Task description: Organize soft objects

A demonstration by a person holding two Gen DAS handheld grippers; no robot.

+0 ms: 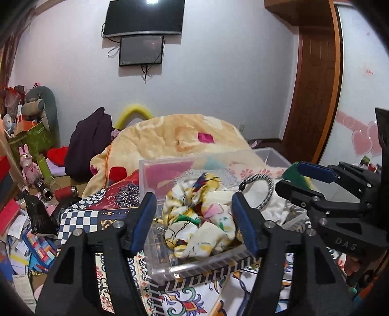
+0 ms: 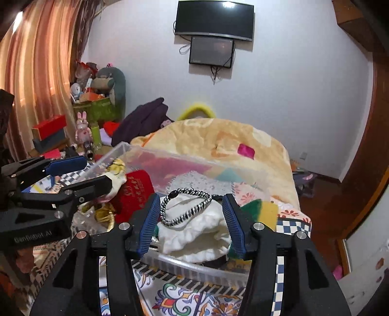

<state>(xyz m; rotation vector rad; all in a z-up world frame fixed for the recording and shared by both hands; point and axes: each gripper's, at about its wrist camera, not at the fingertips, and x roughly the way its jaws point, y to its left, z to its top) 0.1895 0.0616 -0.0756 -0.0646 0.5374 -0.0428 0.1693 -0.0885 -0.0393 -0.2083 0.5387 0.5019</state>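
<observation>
A clear plastic box (image 1: 158, 175) is sitting on the patterned bedspread (image 1: 194, 301) of a bed, and both tongs are reaching over its near rim.

In the left wrist view, the left tongs (image 1: 194, 218) are standing wide apart, gripping nothing, with the blue pads flanking a crumpled yellow-and-white printed scrunchie (image 1: 194, 218) lying inside the box. At 2 o'clock from the scrunchie, a black-and-white striped hair tie (image 1: 257, 189) is resting on a white fluffy cloth (image 1: 260, 194). The right tongs (image 1: 291, 177) are entering at 3 o'clock, with a green-and-yellow sponge (image 1: 295, 173) showing between the fingers; whether they are pinching it cannot be told from here.

In the right wrist view, the right tongs (image 2: 192, 218) are spread wide, with the striped hair tie and white cloth lying between the pads and not clamped. The sponge is lying just beside the right pad at 3 o'clock, outside the gap. A red pouch (image 2: 136, 192) with gold lettering is leaning in the box at 10 o'clock.

A peach blanket (image 2: 218, 143) is lying heaped beyond the box at 12 o'clock, and two dark screens (image 2: 214, 21) are hanging on the far wall.
</observation>
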